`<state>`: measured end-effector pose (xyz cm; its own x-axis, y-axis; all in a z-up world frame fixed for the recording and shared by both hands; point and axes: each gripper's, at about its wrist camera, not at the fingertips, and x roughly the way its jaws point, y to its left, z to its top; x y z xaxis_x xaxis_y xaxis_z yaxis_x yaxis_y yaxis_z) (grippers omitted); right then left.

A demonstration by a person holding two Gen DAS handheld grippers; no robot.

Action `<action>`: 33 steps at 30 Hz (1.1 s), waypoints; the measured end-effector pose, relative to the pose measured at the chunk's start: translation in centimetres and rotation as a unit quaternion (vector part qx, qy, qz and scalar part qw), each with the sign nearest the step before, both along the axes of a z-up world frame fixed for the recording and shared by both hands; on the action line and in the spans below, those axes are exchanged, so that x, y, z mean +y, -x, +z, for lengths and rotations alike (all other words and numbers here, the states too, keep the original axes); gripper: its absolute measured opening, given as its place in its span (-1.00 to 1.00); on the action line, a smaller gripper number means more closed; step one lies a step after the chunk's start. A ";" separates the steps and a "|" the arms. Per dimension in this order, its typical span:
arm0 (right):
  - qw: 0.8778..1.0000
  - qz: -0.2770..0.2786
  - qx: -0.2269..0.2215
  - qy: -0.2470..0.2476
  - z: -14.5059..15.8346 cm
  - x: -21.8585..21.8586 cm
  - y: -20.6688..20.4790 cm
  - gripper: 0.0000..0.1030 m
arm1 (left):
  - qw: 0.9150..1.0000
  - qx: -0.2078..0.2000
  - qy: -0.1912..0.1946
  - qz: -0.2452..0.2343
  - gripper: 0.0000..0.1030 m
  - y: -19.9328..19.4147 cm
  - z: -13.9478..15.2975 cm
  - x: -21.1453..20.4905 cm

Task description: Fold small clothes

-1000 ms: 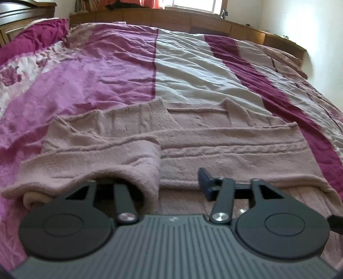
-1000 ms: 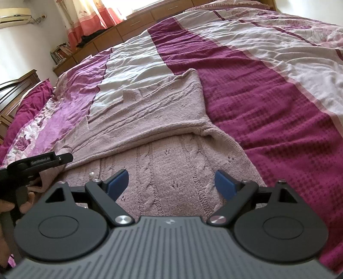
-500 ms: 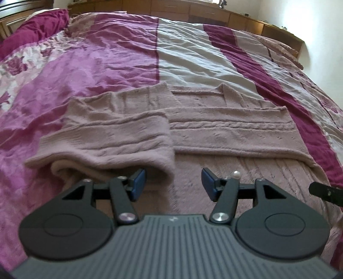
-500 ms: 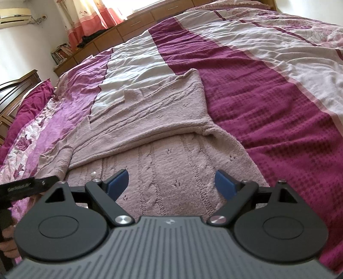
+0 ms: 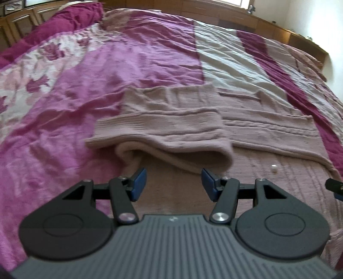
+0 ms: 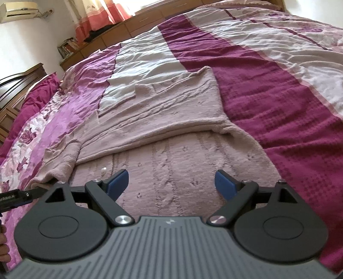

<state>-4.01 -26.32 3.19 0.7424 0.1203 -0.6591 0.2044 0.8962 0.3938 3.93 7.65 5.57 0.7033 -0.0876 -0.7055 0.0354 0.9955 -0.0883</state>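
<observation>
Pale pink knit sweater [image 5: 268, 128] spread flat on bed [image 5: 128, 70], over magenta, white and floral quilt. Left sleeve [image 5: 167, 131] folded inward across body, cuff end forming loose open loop just ahead of left claw [image 5: 174, 183]. Left claw open, blue pads [image 5: 139, 182] apart, nothing between them; hovering over sweater's lower part, just short of sleeve loop. Small white bead or button [image 5: 274, 168] lying on knit to right of claw.

Right claw [image 6: 171, 185] open wide, empty, over cable-knit hem area [image 6: 171, 161] of sweater. Right sleeve [image 6: 178, 107] folded across body, edge running diagonally ahead of claw. Left claw's tip seen at left edge of right view, near folded sleeve's bunched end. Wooden headboard shelf [image 6: 128, 28] and curtain [image 6: 96, 17] beyond bed.
</observation>
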 end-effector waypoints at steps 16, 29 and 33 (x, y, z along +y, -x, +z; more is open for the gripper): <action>0.991 0.112 0.024 -0.071 1.6 6.6 -8.3 0.78 | 0.998 -0.002 -0.005 0.059 0.13 -0.2 -1.4 4.0; 0.975 0.199 0.054 -0.077 1.1 14.7 -18.1 0.59 | 0.997 -0.018 0.014 0.080 0.13 -2.6 -2.9 4.9; 0.974 0.207 0.071 -0.051 0.3 16.4 -20.3 0.36 | 0.996 -0.022 -0.002 0.083 0.13 -3.3 -3.5 4.6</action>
